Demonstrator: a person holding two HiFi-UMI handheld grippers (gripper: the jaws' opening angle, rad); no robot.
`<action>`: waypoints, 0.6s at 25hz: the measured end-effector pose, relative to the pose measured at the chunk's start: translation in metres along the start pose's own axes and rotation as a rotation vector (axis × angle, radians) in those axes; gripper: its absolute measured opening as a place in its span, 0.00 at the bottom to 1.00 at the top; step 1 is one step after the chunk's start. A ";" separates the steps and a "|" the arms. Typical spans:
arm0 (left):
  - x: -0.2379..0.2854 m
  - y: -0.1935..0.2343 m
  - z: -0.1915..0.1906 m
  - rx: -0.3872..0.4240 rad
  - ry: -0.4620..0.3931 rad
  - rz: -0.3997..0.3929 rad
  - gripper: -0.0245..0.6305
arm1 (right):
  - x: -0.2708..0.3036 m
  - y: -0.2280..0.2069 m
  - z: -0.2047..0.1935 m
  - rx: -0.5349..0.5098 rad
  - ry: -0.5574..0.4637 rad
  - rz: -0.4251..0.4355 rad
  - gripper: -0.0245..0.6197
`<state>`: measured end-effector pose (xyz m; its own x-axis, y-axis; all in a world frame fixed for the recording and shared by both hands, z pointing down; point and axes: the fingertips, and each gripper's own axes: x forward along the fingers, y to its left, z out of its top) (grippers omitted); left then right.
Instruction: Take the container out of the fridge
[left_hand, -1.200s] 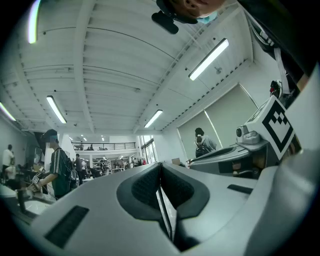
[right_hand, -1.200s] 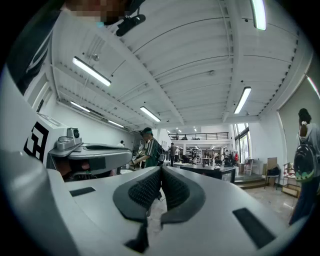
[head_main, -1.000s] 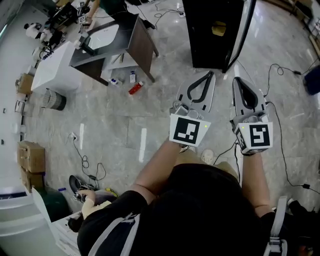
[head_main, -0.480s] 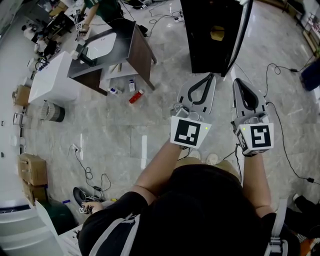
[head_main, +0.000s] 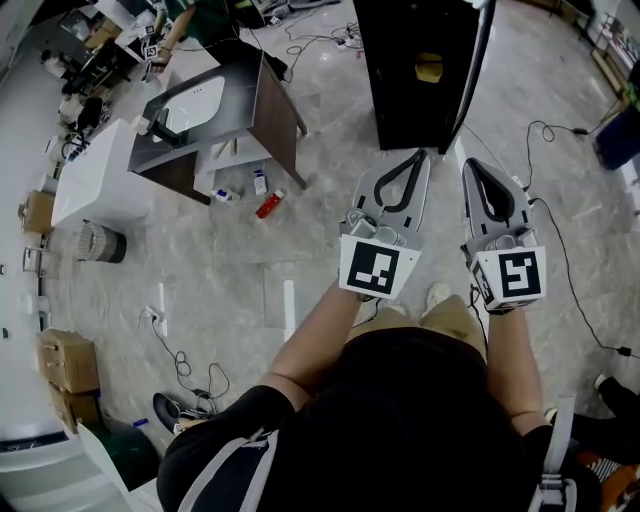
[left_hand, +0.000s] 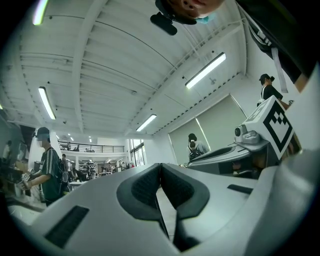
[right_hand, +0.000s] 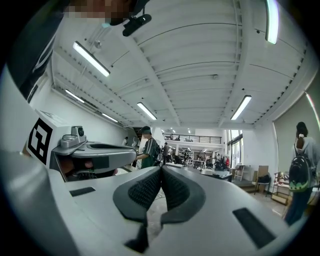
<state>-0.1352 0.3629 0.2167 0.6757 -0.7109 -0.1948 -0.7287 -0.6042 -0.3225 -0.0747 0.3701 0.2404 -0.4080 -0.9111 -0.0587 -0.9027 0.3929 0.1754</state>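
A black fridge (head_main: 405, 95) stands on the floor ahead with its door (head_main: 480, 55) swung open to the right. A small yellowish container (head_main: 429, 67) sits inside it. My left gripper (head_main: 417, 153) points at the fridge from just short of its front, jaws shut and empty. My right gripper (head_main: 468, 163) is held beside it, also shut with nothing between the pads. In the left gripper view the left gripper (left_hand: 160, 166) has its pads closed together, and the right gripper (right_hand: 161, 170) looks the same in its own view. Both views look into the hall, not at the fridge.
A dark cabinet with a white sink top (head_main: 215, 100) stands to the left. Bottles (head_main: 268, 204) lie on the marble floor near it. Cables (head_main: 565, 260) trail at the right, cardboard boxes (head_main: 65, 360) at the far left. People (right_hand: 148, 145) stand in the hall.
The floor and the cabinet have slid slightly down and left in the head view as I step toward the fridge. Both grippers keep their pose and stay shut.
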 end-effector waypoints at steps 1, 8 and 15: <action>0.002 -0.001 0.000 0.004 -0.002 -0.011 0.07 | 0.002 -0.001 0.001 -0.007 -0.003 0.000 0.09; 0.024 0.002 -0.018 0.012 -0.032 -0.029 0.07 | 0.020 -0.018 -0.014 -0.041 -0.038 -0.002 0.09; 0.070 0.020 -0.053 0.042 -0.007 0.005 0.07 | 0.065 -0.058 -0.044 -0.035 -0.051 0.023 0.09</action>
<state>-0.1084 0.2824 0.2462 0.6730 -0.7113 -0.2030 -0.7269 -0.5850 -0.3597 -0.0427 0.2830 0.2693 -0.4357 -0.8940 -0.1043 -0.8882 0.4081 0.2111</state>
